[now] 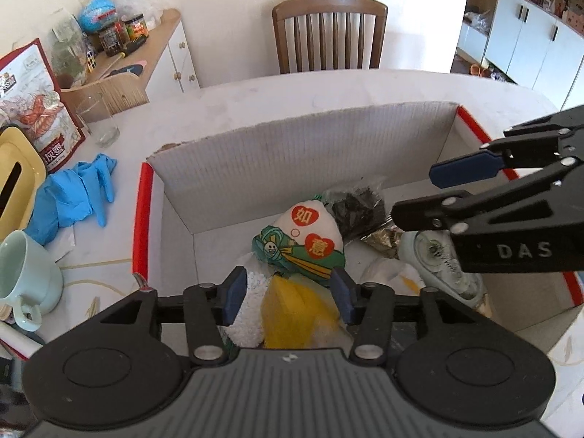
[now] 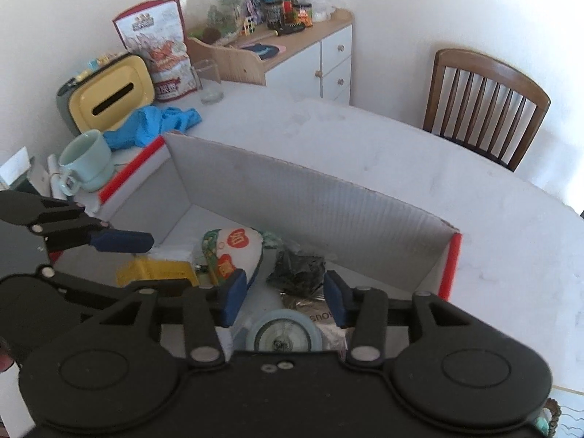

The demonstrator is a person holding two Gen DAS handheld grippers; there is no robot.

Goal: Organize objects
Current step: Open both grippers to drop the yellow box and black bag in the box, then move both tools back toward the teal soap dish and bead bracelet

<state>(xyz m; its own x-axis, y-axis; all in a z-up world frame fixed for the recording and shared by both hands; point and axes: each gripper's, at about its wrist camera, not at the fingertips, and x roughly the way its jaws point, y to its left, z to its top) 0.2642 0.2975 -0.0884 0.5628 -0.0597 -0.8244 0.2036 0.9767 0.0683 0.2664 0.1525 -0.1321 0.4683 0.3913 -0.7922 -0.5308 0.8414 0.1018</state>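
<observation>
- Left gripper (image 1: 288,301): black frame, blue pads, jaws apart, nothing between them; it hangs above the near side of the open white cardboard box with red-taped edges (image 1: 142,219).
- Right gripper (image 2: 284,301): same build, jaws apart, nothing clamped; it is over the box's near right part, above a pale blue round tape dispenser (image 2: 284,335).
- Box contents, crowded toward the near wall: white stuffed pouch with red hearts and green print (image 1: 310,241) mid-box, yellow plastic block (image 1: 288,314) just under the left gripper, black crinkled bag (image 1: 356,206) beside the pouch on its far right.
- Box floor along the tall corrugated far wall and in the far right corner is bare; left inner corner also bare.
- White table (image 1: 255,98) beyond the far wall is open up to its far edge, where a brown wooden slat-back chair (image 1: 330,33) stands.
- Left table edge is cluttered: crumpled blue gloves (image 1: 73,189) near the box's left red edge, mint ceramic mug (image 1: 25,273), clear drinking glass (image 1: 96,120), yellow-lidded tissue box (image 1: 16,179), red-and-white printed snack bag (image 1: 34,102).
- In the right wrist view the mug sits just beside the box's left far corner.
</observation>
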